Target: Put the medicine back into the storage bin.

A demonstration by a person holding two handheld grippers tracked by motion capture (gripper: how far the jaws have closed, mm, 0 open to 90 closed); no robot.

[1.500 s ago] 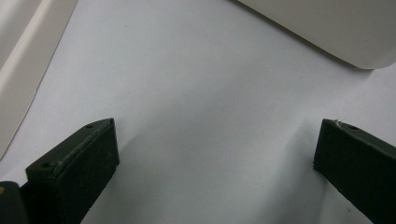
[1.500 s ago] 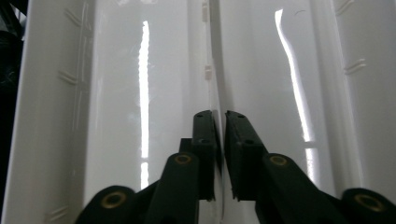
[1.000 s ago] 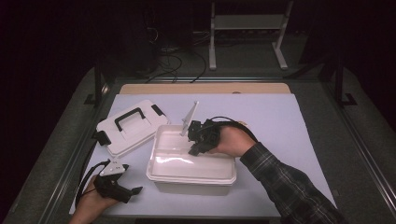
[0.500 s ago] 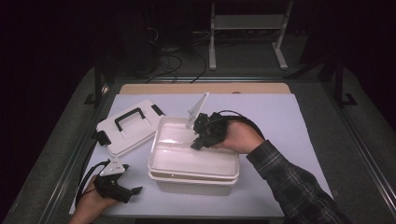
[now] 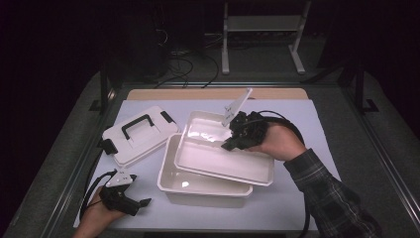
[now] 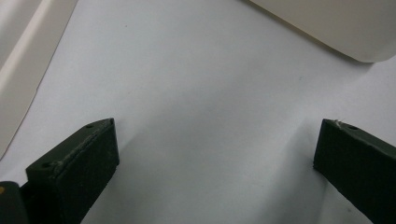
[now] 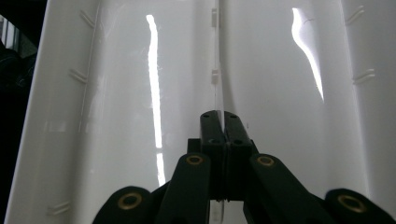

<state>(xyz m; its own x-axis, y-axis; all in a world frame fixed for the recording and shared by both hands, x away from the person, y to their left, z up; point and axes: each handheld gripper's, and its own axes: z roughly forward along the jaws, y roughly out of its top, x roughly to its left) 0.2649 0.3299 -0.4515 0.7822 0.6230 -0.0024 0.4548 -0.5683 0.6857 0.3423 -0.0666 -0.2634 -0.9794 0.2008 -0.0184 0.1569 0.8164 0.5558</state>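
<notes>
A white inner tray (image 5: 218, 159) hangs tilted over the white open box (image 5: 198, 187) at the table's middle, its far end raised. My right gripper (image 5: 231, 144) is shut on the thin upright divider (image 7: 217, 60) that runs down the tray's middle (image 7: 116, 93); in the right gripper view the jaws of that gripper (image 7: 223, 119) pinch this wall. My left gripper (image 5: 142, 205) rests near the front left of the white mat and stands open (image 6: 215, 158), with only bare mat between its fingers.
The box's white lid (image 5: 141, 135) with a black handle and side clasps lies flat left of the box. A box corner (image 6: 336, 28) shows ahead of the left gripper. The white mat (image 5: 317, 129) ends at a dark table border; a metal stand (image 5: 260, 29) is behind.
My right gripper has risen and drawn back to the right, lifting the inner tray out of the box and tilting it. The left gripper has stayed put.
</notes>
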